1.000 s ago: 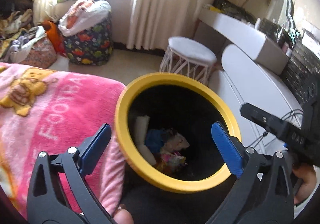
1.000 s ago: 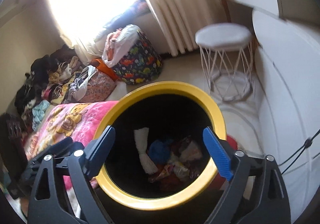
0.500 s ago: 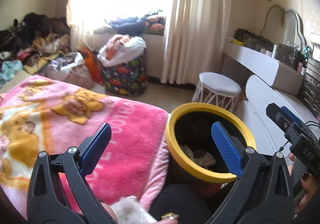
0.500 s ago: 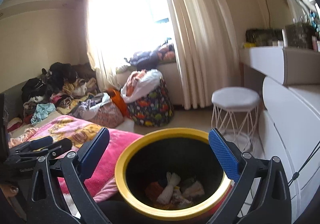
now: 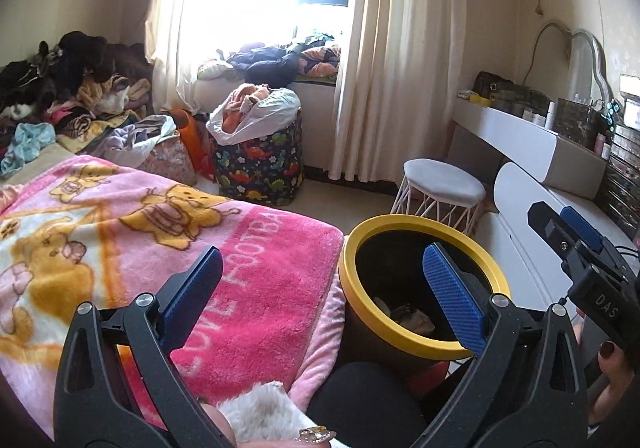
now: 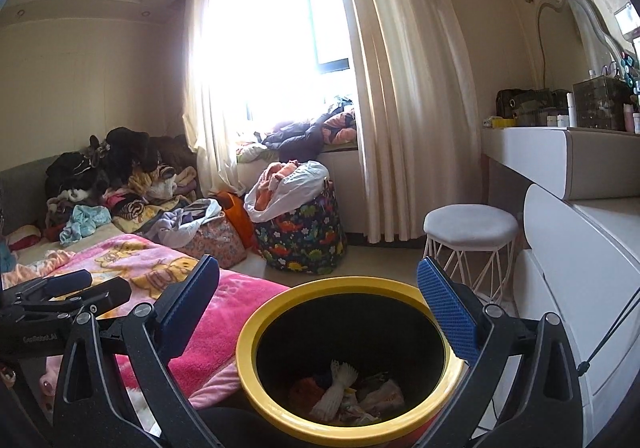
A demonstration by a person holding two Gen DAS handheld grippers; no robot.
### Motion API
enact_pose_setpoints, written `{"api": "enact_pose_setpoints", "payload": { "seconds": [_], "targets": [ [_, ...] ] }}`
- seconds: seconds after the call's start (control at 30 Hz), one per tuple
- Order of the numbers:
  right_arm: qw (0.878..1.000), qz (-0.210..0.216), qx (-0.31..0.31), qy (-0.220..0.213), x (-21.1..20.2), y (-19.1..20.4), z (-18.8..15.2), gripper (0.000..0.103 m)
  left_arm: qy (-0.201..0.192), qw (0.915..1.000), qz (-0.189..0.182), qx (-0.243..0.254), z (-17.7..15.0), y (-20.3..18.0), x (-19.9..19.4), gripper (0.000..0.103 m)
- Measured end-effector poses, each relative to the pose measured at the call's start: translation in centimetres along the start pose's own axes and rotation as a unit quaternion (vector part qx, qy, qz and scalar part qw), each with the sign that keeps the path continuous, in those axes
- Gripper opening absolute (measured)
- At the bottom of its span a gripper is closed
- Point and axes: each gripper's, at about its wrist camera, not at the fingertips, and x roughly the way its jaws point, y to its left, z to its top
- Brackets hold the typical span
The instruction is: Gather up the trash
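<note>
Bin (image 6: 256,332) lower now; cluttered bedroom.

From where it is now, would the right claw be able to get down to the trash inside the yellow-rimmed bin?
Probably yes: the right claw is open just above the bin, whose mouth is uncovered, with trash visible at the bottom.

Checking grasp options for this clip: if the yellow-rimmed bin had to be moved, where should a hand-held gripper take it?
By the yellow rim, coming from above, one finger inside and one outside. The bin stands upright and open, and its round body looks too wide.
</note>
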Motion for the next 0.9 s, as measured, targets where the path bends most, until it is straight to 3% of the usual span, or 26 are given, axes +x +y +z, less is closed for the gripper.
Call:
{"api": "enact_pose_setpoints", "payload": {
  "seconds": [0.9],
  "targets": [
    [1.0, -0.007, -0.004, -0.003, -0.43, 0.43, 0.11, 0.097, -0.003, 1.0, -0.001, -0.003, 0.2, -0.34, -0.22, 0.092]
  ]
}}
